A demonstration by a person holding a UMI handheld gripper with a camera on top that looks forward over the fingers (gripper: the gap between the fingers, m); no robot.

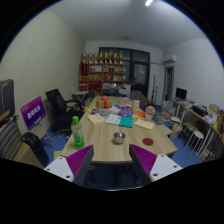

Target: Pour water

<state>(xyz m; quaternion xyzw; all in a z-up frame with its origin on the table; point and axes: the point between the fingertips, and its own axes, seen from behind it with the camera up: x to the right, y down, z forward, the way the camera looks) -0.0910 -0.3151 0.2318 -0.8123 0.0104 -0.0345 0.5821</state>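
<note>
My gripper hangs open above the near end of a long wooden table, with nothing between its two purple-padded fingers. A green plastic bottle stands on the left side of the table, ahead and to the left of the fingers. A small metal bowl sits on the wood just beyond the fingers, near the middle. Both are well out of reach of the pads.
Papers, boxes and small items crowd the table's far half. Black office chairs stand to the left, a purple sign too. Shelves line the back wall; desks with monitors stand on the right.
</note>
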